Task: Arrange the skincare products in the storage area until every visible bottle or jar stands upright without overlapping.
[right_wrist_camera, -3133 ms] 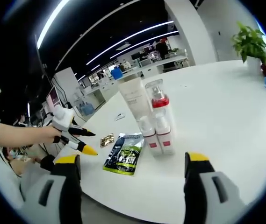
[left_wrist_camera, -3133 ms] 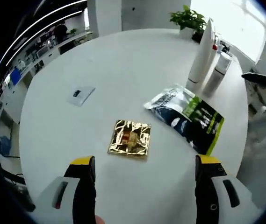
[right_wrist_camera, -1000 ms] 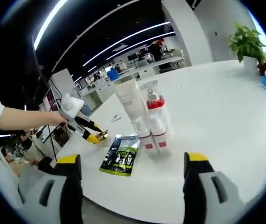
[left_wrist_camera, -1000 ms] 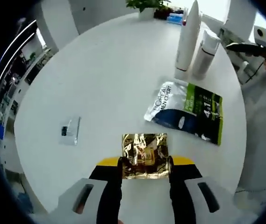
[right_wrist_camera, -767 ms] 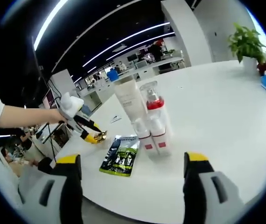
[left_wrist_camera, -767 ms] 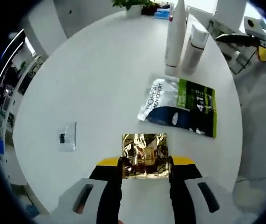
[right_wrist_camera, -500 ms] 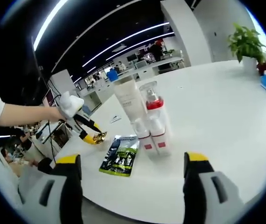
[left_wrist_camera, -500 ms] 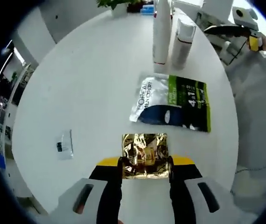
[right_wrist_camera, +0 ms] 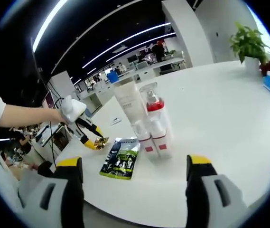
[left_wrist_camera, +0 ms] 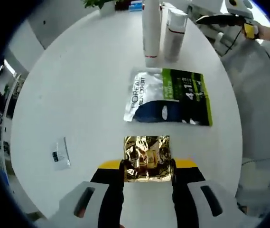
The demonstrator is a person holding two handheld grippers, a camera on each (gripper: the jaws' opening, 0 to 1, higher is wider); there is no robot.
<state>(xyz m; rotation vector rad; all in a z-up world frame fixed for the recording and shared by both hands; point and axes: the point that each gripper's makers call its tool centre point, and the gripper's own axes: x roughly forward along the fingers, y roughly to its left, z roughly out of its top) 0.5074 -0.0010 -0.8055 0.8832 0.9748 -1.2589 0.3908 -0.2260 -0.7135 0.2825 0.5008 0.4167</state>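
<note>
Bottles [right_wrist_camera: 146, 121] already upright at frame centre; left gripper [left_wrist_camera: 146, 166] pinches the gold sachet [left_wrist_camera: 146, 156] — unplaced — green pouch [left_wrist_camera: 170, 97] flat, right gripper [right_wrist_camera: 132, 178] spread, empty.

1. Gold foil sachet [left_wrist_camera: 147, 158]: crinkled, flat, pinched at its near edge in my left claw.
2. Green-black L'Oréal pouch [left_wrist_camera: 170, 102]: lying flat.
3. White tube [right_wrist_camera: 131, 106] and pump bottle [right_wrist_camera: 154, 111]: upright, side by side.

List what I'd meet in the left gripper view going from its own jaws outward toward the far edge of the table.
Gold foil sachet held in the jaws → green and blue pouch lying flat → tall white tube and the white bottle side by side → potted plant at the far edge.
</note>
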